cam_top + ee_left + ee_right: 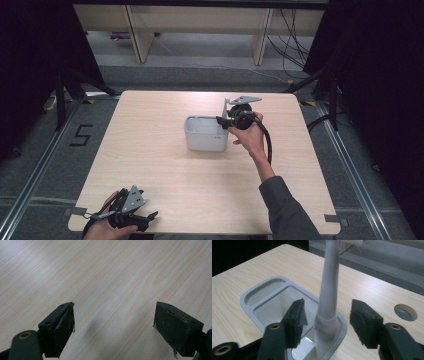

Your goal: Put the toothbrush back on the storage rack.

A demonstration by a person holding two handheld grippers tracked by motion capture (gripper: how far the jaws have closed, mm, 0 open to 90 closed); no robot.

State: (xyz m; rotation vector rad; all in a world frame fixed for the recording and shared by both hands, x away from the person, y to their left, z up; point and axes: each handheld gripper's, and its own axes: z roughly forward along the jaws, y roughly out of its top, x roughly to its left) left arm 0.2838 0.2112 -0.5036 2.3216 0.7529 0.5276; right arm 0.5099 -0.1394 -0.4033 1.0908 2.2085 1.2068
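At the pale wooden worktop (pixel 165 165), your right hand (pixel 250 134) holds the right tool (pixel 223 121) at the right-hand rim of a grey-white plastic basin (pixel 205 134) that sits near the middle of the surface; your arm reaches in from the lower right, sleeve dark, the tool's cable looping down beside your wrist and its grey three-cornered plate tilted above; in the right gripper view the right tool (pixel 325 320) stands released, its jaws spread to either side of a white, upright faucet neck (pixel 329 287) that rises from the near corner of the basin (pixel 259 290); neither pad is seen touching the neck, which stands between them and a little beyond; the basin shows a broad rectangular well and a shallow, narrow recess along its far side, all framed by a grey lip; a round hole (pixel 405 312) is cut through the worktop to the right of the basin; your left hand (pixel 107 225) rests at the near left corner of the worktop, well apart from the basin, holding the left tool (pixel 147 219) low over the surface; in the left gripper view the left tool (pixel 113 322) is released as well, jaws wide apart with bare wood grain between them, grasping nothing.
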